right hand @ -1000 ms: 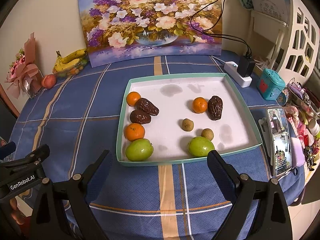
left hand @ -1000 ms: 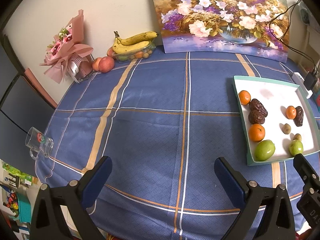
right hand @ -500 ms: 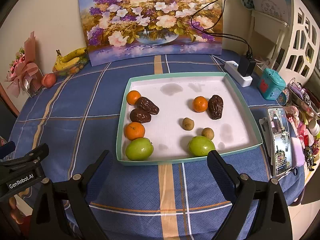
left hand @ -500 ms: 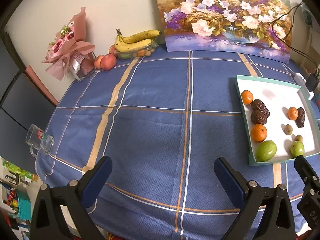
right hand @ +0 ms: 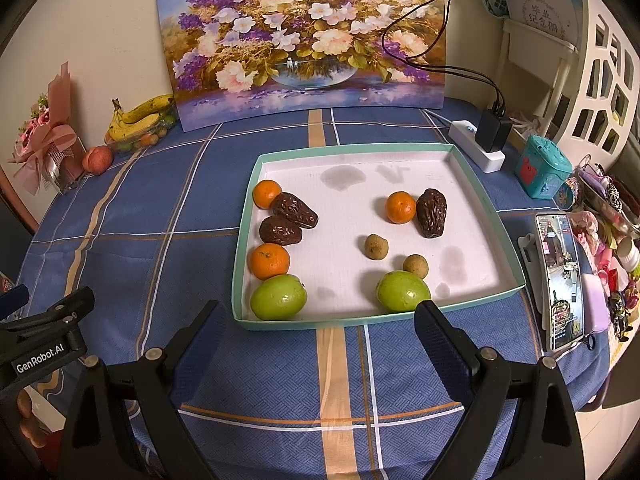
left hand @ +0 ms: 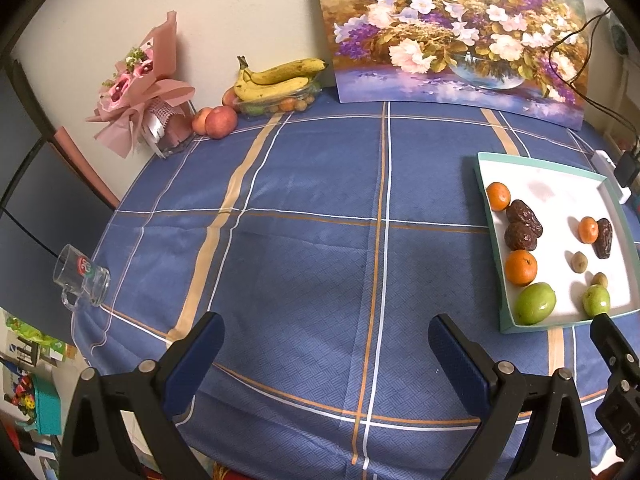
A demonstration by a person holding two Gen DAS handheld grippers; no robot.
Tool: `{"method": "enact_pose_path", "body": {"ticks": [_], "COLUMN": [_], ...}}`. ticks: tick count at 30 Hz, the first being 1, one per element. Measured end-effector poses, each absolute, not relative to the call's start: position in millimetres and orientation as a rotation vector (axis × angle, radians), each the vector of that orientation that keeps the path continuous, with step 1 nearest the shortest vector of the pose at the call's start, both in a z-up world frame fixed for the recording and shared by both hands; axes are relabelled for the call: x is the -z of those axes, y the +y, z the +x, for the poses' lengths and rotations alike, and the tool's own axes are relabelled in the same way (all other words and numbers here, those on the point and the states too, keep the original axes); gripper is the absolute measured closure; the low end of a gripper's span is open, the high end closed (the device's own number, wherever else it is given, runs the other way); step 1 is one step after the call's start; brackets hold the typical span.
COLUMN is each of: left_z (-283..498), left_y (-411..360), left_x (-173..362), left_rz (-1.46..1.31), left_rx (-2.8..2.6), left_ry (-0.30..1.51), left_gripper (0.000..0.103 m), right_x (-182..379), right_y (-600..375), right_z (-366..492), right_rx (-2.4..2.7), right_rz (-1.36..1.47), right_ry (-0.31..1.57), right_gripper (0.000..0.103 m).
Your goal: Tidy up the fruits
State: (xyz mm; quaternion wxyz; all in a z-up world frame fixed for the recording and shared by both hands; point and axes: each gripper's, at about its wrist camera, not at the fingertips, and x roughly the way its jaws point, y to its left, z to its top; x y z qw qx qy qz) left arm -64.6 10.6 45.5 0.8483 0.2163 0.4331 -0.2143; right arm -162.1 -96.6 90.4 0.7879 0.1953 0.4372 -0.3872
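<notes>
A white tray with a teal rim (right hand: 460,152) (left hand: 494,216) sits on the blue checked tablecloth. It holds three oranges (right hand: 270,261), three dark dates (right hand: 295,210), two small brown fruits (right hand: 376,246) and two green fruits (right hand: 278,297) (right hand: 403,291). My right gripper (right hand: 320,328) is open and empty, just in front of the tray's near rim. My left gripper (left hand: 326,340) is open and empty over bare cloth, left of the tray.
Bananas on a fruit container (left hand: 276,80), peaches (left hand: 221,121) and a pink bouquet (left hand: 140,88) stand at the back left. A glass mug (left hand: 80,276) lies at the left edge. A flower painting (right hand: 304,40) leans behind. A power strip (right hand: 476,148), teal tin (right hand: 542,166) and phone (right hand: 560,280) lie to the right.
The left wrist view has shifted slightly, so the tray sits a little farther right and lower. The right gripper has barely moved. Both stay open.
</notes>
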Motion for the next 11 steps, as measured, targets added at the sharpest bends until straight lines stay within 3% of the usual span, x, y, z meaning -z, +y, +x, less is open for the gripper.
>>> {"method": "enact_pose_path", "body": {"ticks": [11], "left_z": [-64.3], "left_y": [10.7], "left_x": [-46.4], "left_rz": [0.455], "left_rx": [0.452], "left_ry": [0.914], "left_gripper": [0.000], "right_x": [-90.4], "right_y": [-96.3], "right_z": [-161.9], "right_rx": [0.835], "right_rz": [0.421], "right_ry": [0.942], "right_gripper": [0.008]}}
